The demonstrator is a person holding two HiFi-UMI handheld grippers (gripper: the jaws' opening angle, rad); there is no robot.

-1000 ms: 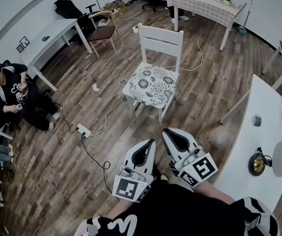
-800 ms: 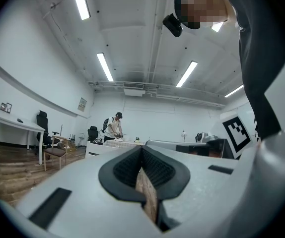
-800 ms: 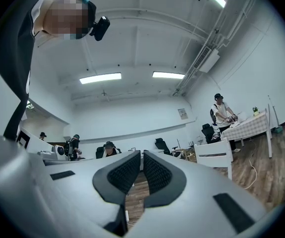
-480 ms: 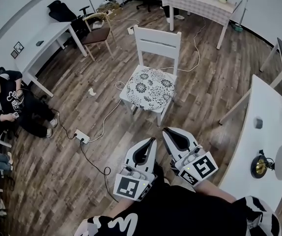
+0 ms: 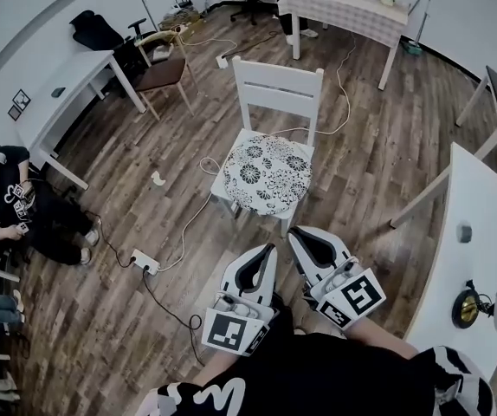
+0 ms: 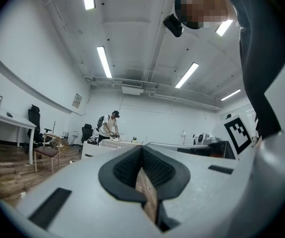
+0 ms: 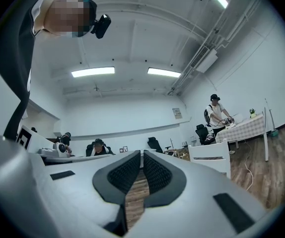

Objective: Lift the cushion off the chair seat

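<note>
Left hand-held gripper (image 5: pixel 260 258) closed, empty; right hand-held gripper (image 5: pixel 304 241) likewise.

Bright, even ceiling strip lights (image 6: pixel 103 61) (fisheye-bent edges, dark corners)

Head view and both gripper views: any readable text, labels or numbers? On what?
No readable words or numbers anywhere.
Marker cube of left tool: square black-and-white code, no letters.
Second cube, right tool: same.
Wall sign: too small to read.
Wall frames: too small.
White print on the wearer's black top: cut off, unreadable.
</note>
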